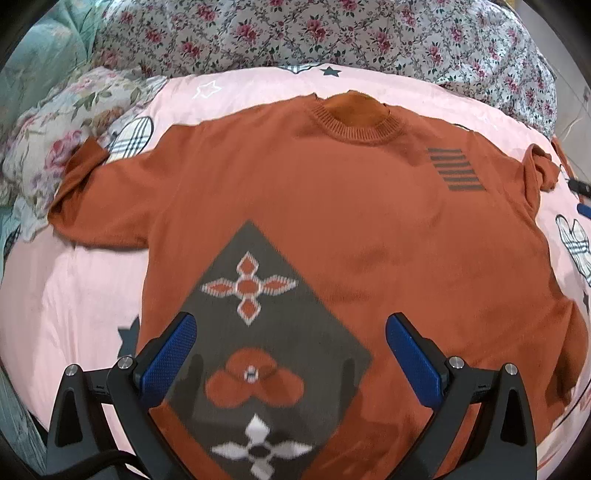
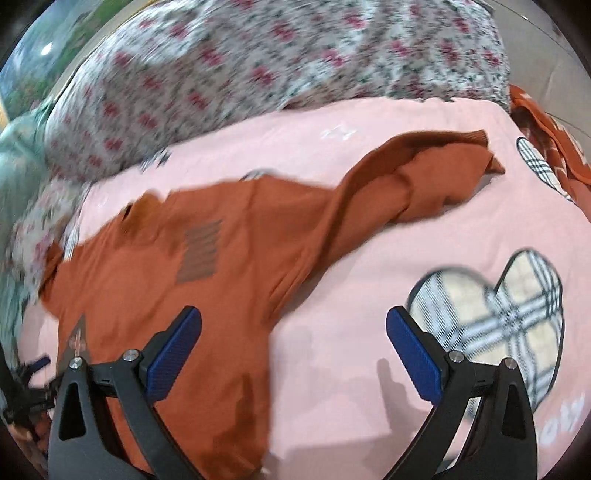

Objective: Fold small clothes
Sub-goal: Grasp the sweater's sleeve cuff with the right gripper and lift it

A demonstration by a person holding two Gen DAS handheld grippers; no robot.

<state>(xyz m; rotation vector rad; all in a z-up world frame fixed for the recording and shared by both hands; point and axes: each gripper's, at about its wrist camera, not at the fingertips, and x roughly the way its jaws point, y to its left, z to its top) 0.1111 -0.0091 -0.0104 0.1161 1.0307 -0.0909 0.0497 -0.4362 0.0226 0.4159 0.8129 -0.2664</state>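
Blue-padded fingers (image 1: 168,363) of the left gripper (image 1: 291,354) are hanging spread wide above the lower front of a rust-orange knit sweater (image 1: 332,206), gripping nothing, with the grey diamond panel (image 1: 266,332) and its flower motifs showing between them. Lying face up and spread flat on the pink bedsheet (image 1: 74,295), the sweater is pointing its ribbed collar (image 1: 354,118) away from the camera; its left-hand sleeve (image 1: 85,184) is reaching onto a floral pillow (image 1: 48,147), a block of dark stripes (image 1: 456,170) is sitting on the chest further right, and the other sleeve is bunching at the right edge. A rose-print quilt (image 1: 332,33) is lying heaped behind the collar. In the right wrist view, which is blurred, the right gripper (image 2: 293,350) is likewise standing wide open and empty, its left finger over the sweater's side edge and its right finger over bare pink sheet near a plaid heart print (image 2: 491,314). Beyond it, the crumpled sleeve (image 2: 424,177) is trailing off toward the right, and another orange fabric (image 2: 546,147) is showing at the far right edge.
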